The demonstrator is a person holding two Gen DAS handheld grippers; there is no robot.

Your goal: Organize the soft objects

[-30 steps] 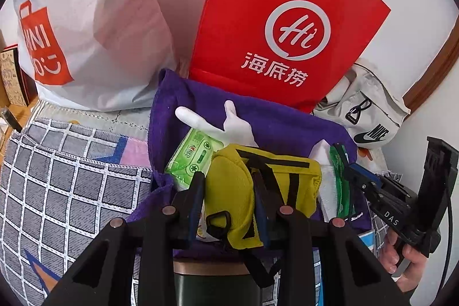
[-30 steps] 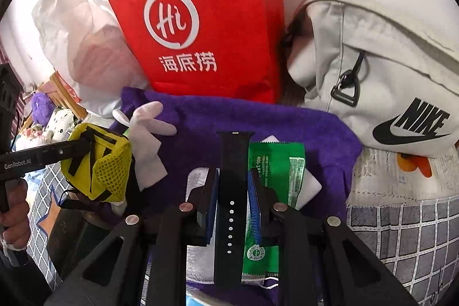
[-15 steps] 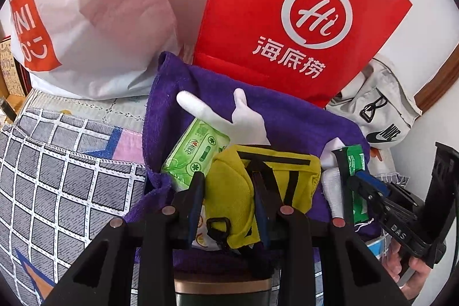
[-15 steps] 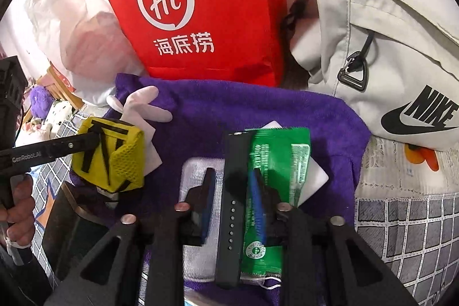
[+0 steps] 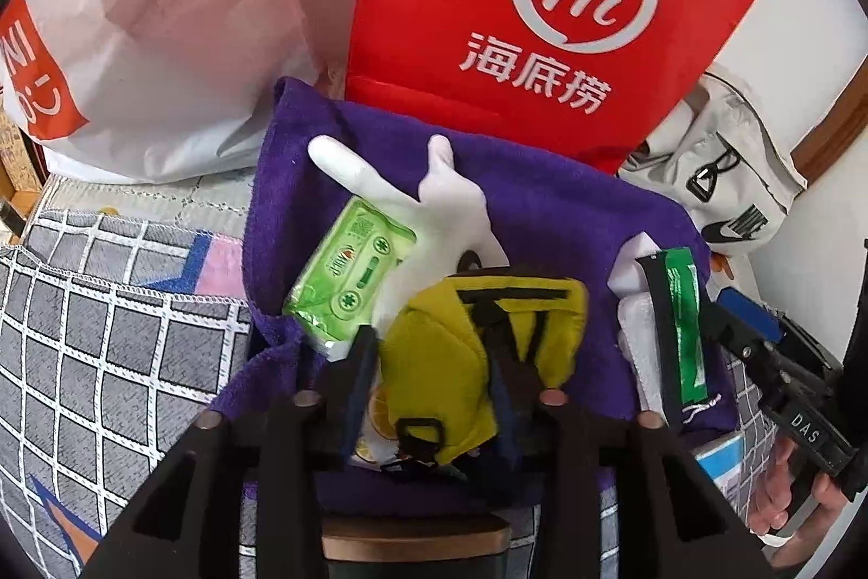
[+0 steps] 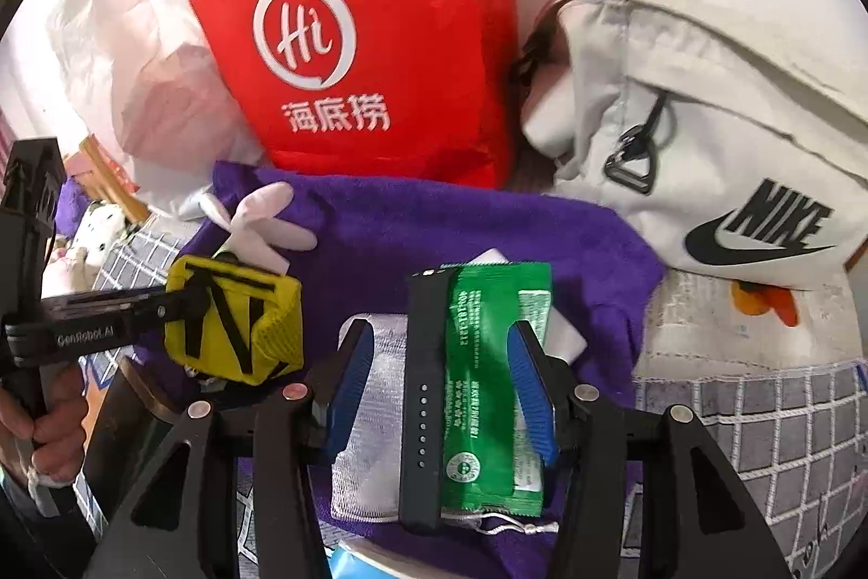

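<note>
A red paper bag [image 5: 548, 9] with a white "Hi" logo stood at the far side, upright behind everything else. To its left sat a white plastic shopping bag [image 5: 141, 36] with orange lettering, and to its right a cream Nike bag [image 6: 705, 134] lay on its side. A grey checked bed cover [image 5: 97, 335] spread across the near left and near right.

On that cover, just in front of the red bag, lay a purple towel [image 5: 553, 210] bearing the soft things. At its far left a white glove [image 5: 434, 199] rested with fingers pointing away. Touching the glove's near side was a light green tissue pack [image 5: 352, 275].

The left gripper [image 5: 434, 362] was clamped on a yellow mesh pouch [image 5: 450, 362] with black straps, held over the near left part of the towel, just above the tissue pack and the glove's cuff.

On the towel's right part lay a white mesh pouch [image 6: 374, 416], a black watch strap [image 6: 426, 394] and a dark green wipe packet [image 6: 493, 389], side by side and overlapping, the strap between the other two. The right gripper [image 6: 439, 383] was spread wide with its blue pads [image 6: 352, 383] on either side of the strap and packet, touching neither as far as could be seen.
</note>
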